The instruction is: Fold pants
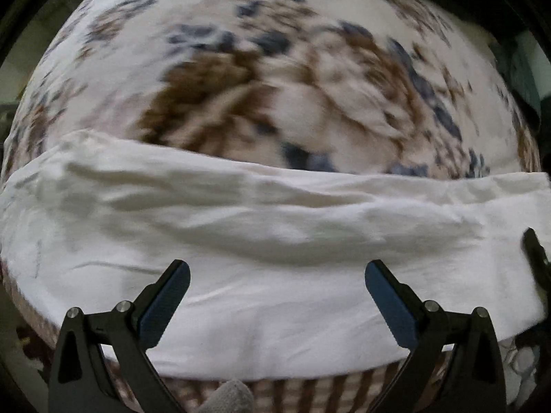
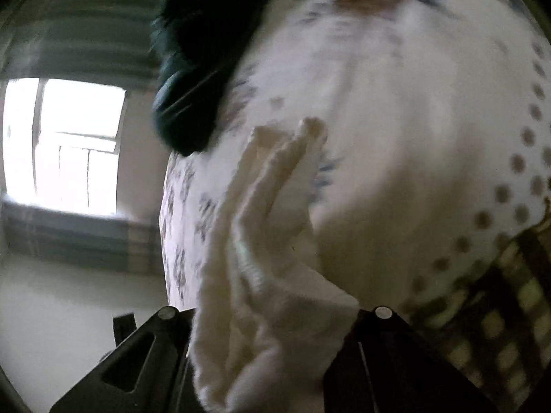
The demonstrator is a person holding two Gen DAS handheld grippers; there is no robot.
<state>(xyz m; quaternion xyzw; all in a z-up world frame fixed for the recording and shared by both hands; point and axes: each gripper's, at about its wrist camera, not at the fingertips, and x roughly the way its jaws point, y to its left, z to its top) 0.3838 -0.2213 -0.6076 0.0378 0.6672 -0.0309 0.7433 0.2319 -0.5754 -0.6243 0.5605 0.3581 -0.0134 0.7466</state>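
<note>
The white pants [image 1: 275, 227] lie in a long folded band across the floral bedspread [image 1: 275, 79] in the left wrist view. My left gripper [image 1: 277, 275] hovers over the band's near part, jaws wide open and empty. The tip of my right gripper [image 1: 533, 251] shows at the right edge on the pants. In the right wrist view my right gripper [image 2: 272, 337] is shut on a bunched end of the pants [image 2: 268, 258], with cloth hiding its fingertips. The view is blurred.
The bed's checked edge [image 1: 292, 392] runs below the pants. A dark garment [image 2: 206, 51] lies on the bed beyond the right gripper. A bright window [image 2: 65, 144] and a wall are to the left.
</note>
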